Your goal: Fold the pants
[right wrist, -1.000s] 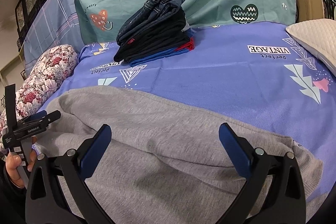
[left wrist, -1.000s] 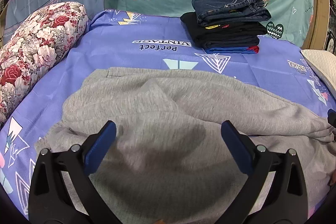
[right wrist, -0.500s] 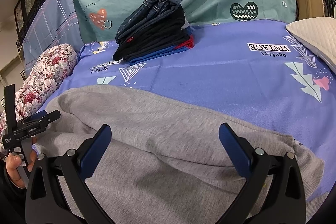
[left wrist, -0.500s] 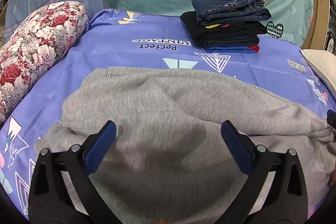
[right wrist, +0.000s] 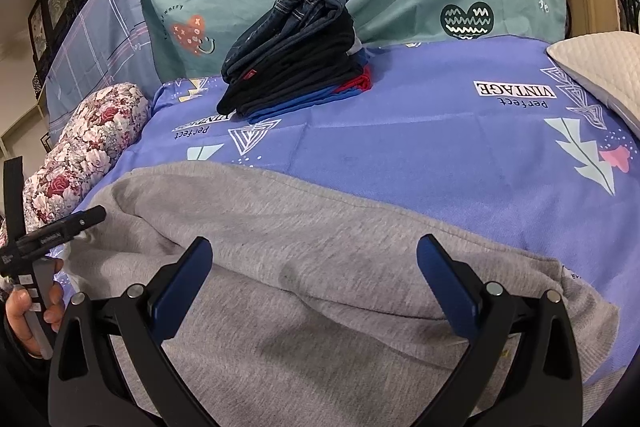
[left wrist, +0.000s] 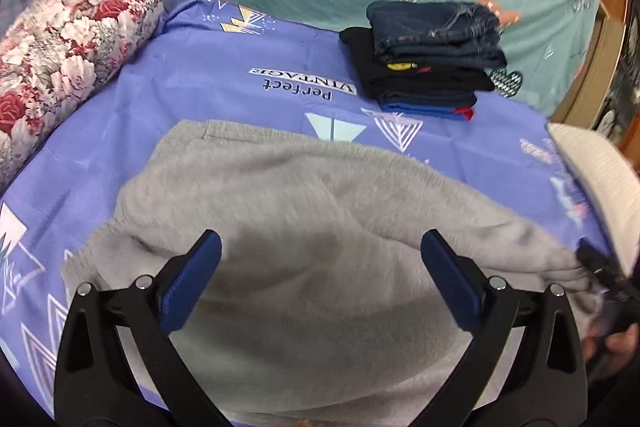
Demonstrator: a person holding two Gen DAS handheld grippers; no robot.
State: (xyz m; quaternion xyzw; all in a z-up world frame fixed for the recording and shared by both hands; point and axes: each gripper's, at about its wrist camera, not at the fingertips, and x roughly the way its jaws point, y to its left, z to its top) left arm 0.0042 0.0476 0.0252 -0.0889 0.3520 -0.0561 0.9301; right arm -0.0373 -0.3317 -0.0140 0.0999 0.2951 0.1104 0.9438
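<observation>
Left tool (left wrist: 320, 267) swings rightward, blurring; both tools, right (right wrist: 314, 267) included, hover open above the grey pants (right wrist: 320, 267), empty, lining up a fold.

Matt grey fleece pants (left wrist: 304, 227) lie on a smooth printed cotton sheet (left wrist: 240, 67).

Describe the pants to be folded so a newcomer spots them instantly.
On the purple printed bedsheet, look at the near edge, right in front of both open tools. The grey sweatpants lie spread out and rumpled there. Unlike the stack of dark folded clothes by the teal headboard cover, they are light grey and unfolded.
</observation>
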